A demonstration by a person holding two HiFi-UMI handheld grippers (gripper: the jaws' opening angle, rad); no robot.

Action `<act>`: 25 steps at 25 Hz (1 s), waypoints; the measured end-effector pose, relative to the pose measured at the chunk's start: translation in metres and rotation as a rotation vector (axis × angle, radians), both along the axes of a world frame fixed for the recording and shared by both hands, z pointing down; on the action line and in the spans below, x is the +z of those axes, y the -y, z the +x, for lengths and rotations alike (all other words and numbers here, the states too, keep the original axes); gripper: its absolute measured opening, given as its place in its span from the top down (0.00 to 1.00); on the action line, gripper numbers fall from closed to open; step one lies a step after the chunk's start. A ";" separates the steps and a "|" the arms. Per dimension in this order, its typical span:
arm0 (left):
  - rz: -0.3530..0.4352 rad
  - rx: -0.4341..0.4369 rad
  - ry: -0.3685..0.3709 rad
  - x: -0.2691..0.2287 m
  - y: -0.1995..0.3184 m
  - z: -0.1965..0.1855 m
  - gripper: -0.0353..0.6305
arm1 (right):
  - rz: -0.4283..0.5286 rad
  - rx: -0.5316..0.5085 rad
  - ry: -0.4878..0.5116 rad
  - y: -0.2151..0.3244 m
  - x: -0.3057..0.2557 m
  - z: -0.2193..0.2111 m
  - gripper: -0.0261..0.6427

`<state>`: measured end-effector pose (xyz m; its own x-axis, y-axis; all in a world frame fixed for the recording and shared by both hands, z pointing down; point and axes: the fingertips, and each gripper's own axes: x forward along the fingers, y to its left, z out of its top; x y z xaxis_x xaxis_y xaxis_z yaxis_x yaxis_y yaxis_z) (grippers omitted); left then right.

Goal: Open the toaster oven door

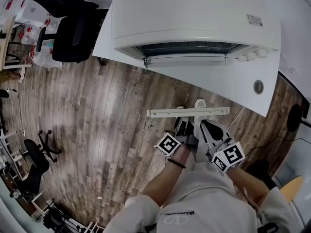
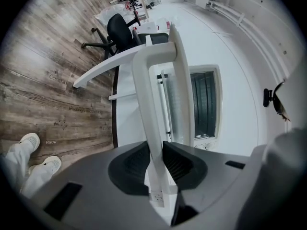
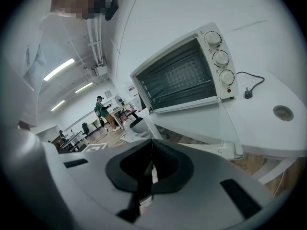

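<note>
The left gripper (image 2: 156, 161) should keep a firm, even squeeze on the door handle (image 2: 160, 85). It should follow the curve the door swings on, down and toward the person, not pull straight out. I think a hard tug could drag the toaster oven (image 1: 194, 13) toward the edge of the surface (image 1: 233, 81), so slow is best. The glass door (image 3: 192, 123) looks almost flat already, so I guess only a little is left to do. Ease it to a stop and do not let it drop.

The left gripper is partly closed. Its two dark pads press on the white handle bar, one on each side.

The right gripper (image 3: 151, 164) has its jaws closed together, with nothing between them. In the head view it is just beside the left one and near the handle. I cannot tell if it touches the handle.

The handle runs along the front edge of the glass door. The door sticks out from the oven, past the edge of the surface and over the wooden floor (image 1: 97, 115). The toaster oven sits on the white surface with its mouth open.
</note>
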<state>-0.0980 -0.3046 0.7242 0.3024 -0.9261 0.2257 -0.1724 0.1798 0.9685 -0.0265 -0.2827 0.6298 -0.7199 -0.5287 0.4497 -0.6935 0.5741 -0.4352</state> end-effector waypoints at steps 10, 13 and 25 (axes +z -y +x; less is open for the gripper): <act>0.011 -0.019 -0.008 0.021 0.001 0.000 0.81 | -0.014 -0.005 -0.010 -0.003 0.012 0.005 0.94; 0.019 -0.023 -0.012 0.027 0.001 0.000 0.81 | -0.018 -0.015 -0.005 -0.005 0.016 0.001 0.94; 0.075 -0.031 -0.043 0.047 0.006 -0.001 0.82 | -0.044 0.003 -0.022 -0.005 0.031 0.010 0.94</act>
<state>-0.0992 -0.3108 0.7709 0.2809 -0.9491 0.1424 -0.1260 0.1107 0.9858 -0.0167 -0.2779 0.6603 -0.7079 -0.5103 0.4883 -0.7049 0.5531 -0.4440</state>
